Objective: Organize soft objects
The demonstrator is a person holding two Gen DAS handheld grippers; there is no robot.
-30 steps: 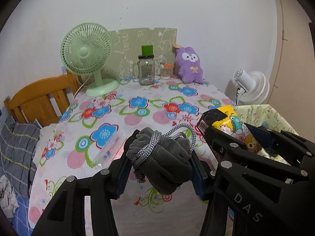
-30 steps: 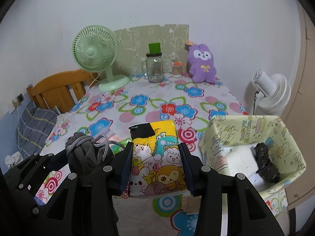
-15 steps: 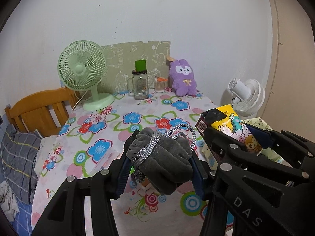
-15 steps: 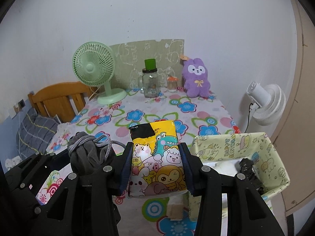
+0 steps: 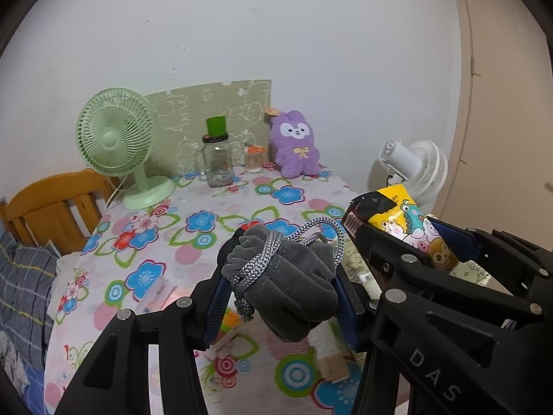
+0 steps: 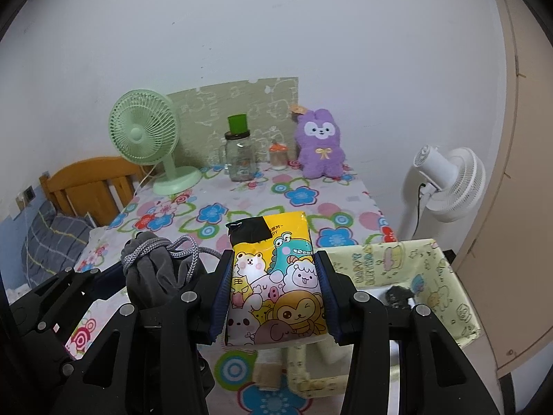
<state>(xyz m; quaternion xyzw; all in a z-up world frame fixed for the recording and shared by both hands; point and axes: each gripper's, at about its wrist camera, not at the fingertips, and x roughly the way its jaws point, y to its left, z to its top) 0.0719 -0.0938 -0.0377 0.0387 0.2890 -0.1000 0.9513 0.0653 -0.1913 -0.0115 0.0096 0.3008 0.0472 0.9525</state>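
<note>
Left wrist view: a grey drawstring pouch (image 5: 287,283) is clamped between the left gripper (image 5: 281,287) fingers, above the floral table (image 5: 193,214). A cartoon packet (image 6: 276,283) is pinched by the right gripper (image 6: 274,287), beside the yellow fabric bin (image 6: 442,276).

Grey corded pouch (image 5: 287,280) and cartoon packet (image 6: 276,283), both aloft.

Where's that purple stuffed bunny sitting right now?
The purple bunny sits upright at the far end of the floral table, against the wall, right of the small orange-lidded jar and the glass jar.
</note>
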